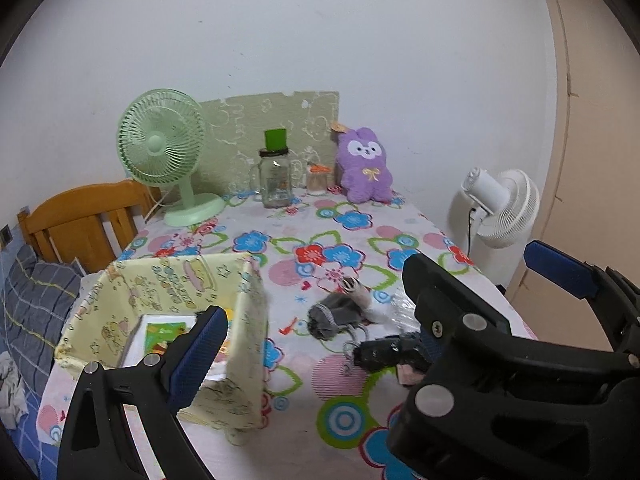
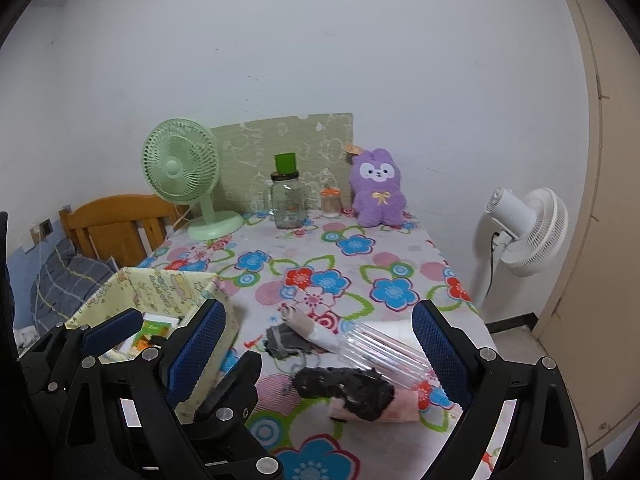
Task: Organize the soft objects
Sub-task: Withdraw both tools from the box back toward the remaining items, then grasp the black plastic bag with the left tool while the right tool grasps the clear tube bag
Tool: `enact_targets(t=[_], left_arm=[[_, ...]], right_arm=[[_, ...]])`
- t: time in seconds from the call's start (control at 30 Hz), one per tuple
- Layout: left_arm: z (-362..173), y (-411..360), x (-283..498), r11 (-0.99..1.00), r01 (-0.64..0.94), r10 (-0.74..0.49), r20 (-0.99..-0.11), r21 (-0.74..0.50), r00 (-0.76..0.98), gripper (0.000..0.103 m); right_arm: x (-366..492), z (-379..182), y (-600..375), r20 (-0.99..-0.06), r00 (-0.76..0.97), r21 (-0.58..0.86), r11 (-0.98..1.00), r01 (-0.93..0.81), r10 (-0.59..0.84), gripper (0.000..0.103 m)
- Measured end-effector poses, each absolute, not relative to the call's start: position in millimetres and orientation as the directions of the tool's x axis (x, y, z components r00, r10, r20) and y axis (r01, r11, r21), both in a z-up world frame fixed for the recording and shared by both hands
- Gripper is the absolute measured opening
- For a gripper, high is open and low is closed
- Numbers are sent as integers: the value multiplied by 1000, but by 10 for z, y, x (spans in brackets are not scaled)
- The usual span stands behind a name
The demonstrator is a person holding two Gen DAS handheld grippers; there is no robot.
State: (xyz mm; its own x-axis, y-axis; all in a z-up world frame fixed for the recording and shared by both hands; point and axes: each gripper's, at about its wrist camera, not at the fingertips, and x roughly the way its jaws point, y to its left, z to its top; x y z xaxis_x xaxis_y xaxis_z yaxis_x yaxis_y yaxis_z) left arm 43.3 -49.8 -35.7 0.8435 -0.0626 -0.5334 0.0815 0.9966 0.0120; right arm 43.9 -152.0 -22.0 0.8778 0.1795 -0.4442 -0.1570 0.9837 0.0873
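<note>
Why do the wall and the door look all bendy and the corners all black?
Both wrist views use a fisheye lens: straight edges bow, like the door frame in the left view and in the right. The black corners are the lens rim. Light is soft and even; the near blue-padded fingers look slightly blurred.

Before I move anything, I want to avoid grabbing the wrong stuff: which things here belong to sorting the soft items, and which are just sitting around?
Part of the job:
yellow fabric box
black sock
grey sock
pink cloth
possibly the purple plush

Just lying about:
green fan
glass jar
small bottle
clear plastic tube
white fan
</note>
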Motion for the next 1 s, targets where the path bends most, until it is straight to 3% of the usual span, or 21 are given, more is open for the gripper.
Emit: enact_targets(t=[1.0], left_arm=[[-1061, -989, 790, 989, 147, -99, -661, 18, 744, 98]], right_arm=[[711, -999, -2096, -559, 817, 151, 986, -72, 145, 96]])
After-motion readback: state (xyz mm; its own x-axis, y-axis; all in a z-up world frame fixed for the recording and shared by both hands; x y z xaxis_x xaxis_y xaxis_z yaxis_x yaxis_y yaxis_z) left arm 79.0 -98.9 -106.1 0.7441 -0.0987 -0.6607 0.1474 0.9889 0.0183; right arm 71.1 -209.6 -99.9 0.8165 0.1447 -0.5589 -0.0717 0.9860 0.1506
